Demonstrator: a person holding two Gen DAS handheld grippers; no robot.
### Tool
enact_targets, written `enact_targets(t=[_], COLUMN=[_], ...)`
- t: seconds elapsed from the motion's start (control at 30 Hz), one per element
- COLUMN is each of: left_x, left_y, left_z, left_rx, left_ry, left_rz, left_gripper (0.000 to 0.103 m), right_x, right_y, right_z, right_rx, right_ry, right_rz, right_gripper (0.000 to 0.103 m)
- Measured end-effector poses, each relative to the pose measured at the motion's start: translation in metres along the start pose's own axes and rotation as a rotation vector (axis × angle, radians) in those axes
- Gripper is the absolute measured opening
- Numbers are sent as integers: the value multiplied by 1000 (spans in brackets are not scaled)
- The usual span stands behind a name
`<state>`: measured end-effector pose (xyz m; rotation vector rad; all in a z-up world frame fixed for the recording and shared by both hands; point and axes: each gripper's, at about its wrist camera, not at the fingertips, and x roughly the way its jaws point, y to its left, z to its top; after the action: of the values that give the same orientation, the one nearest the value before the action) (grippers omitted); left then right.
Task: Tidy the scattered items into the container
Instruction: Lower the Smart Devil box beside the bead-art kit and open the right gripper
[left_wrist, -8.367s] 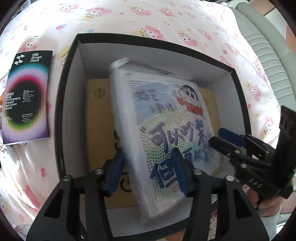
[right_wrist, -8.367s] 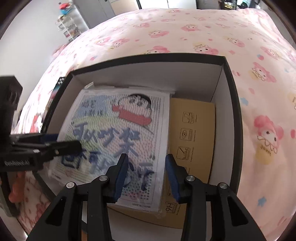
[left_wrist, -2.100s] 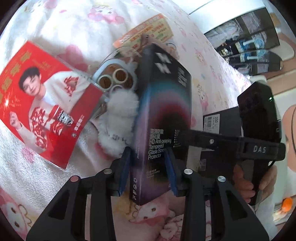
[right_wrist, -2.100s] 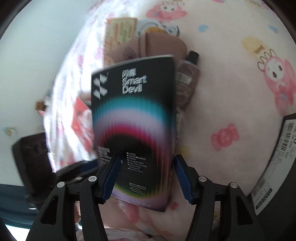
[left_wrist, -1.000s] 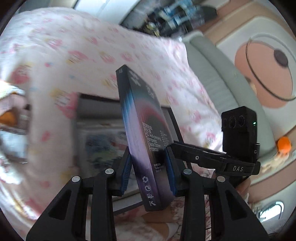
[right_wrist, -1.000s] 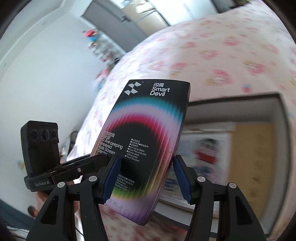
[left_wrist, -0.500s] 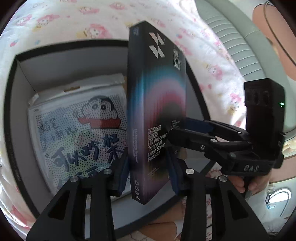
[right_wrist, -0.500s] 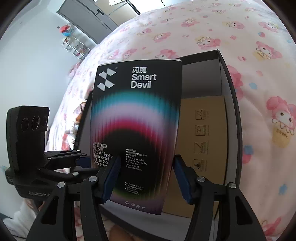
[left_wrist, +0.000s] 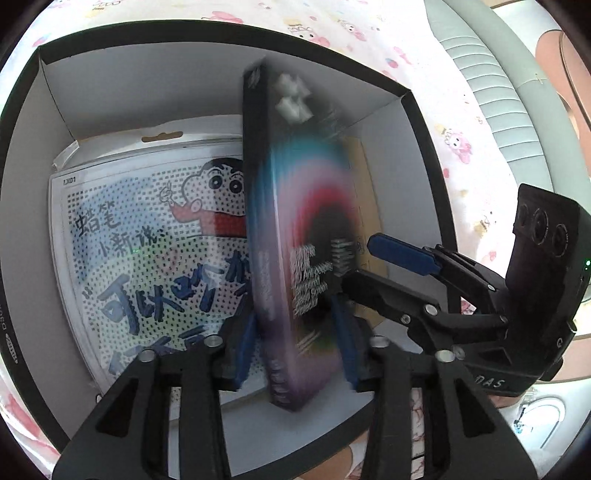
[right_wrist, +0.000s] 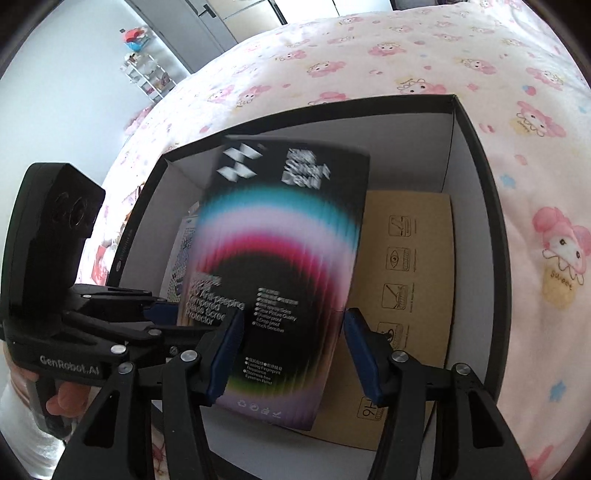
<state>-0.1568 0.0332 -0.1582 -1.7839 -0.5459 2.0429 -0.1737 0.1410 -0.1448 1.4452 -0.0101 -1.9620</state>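
The black screen-protector box (left_wrist: 303, 229) (right_wrist: 284, 258) stands on end over the open black container (left_wrist: 221, 29) (right_wrist: 476, 147), blurred by motion. My left gripper (left_wrist: 295, 343) (right_wrist: 166, 314) has its pads against the box's two sides and its jaws are closing on it. My right gripper (right_wrist: 291, 350) (left_wrist: 365, 266) flanks the box's printed face. Its left pad meets the box edge, and a narrow gap shows at its right pad. Inside the container lie a cartoon-print pack (left_wrist: 147, 240) and a flat brown carton (right_wrist: 410, 258) (left_wrist: 365, 192).
The container rests on a bed cover with pink cartoon prints (right_wrist: 406, 55) (left_wrist: 369, 22). A grey-green padded edge (left_wrist: 498, 92) runs along the far right. A person's hand (right_wrist: 62, 402) holds the left gripper's handle. A white shelf rack (right_wrist: 147, 74) stands beyond the bed.
Both grippers have come down over the container with the box between them. The box now stands lower and blurs, and a gap has appeared at the right gripper's right pad.
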Motion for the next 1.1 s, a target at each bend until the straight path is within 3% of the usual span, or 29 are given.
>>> enact_targets(t=[0.13,0.23,0.3,0.37,0.5,0.63,0.7,0.83,0.93,1.1], left_x=[-5,-22,-30,-29,-23,-8,-3,2,-2,-20], left_y=[-1,1,4,6,8,0,-5,-9,-3,9], left_z=[-6,-7,-8,-7,5,17,19,15,14,20], left_rx=[12,-2,-14,-24,-43,-36,-15,19,-5,-59], left_ry=[-19,-99,-149,-154,-143,-105,-99,-76,-85,-135], left_rz=[20,34,91,141,222,218,217,166,134,147], left_gripper=[34,34,34,34,34,24,24,21,22,23], right_x=[4,-2,-8,-14,-17,-16,-9,-4,-5,-18], right_y=[1,9,17,14,14,22,17,-2,0,2], right_z=[7,15,18,-2,-4,-2,-3,-9,-9,16], right_rx=[16,-2,-30,-55,-140,-222,-210,-113,-135,-166], right_ry=[3,-36,-63,-64,-3,10,9,42,37,4], right_rz=[-2,-49,-65,-74,-101,-155,-185,-99,-112,-147], right_gripper=[54,54,54,54,54,53,53,53,53,53])
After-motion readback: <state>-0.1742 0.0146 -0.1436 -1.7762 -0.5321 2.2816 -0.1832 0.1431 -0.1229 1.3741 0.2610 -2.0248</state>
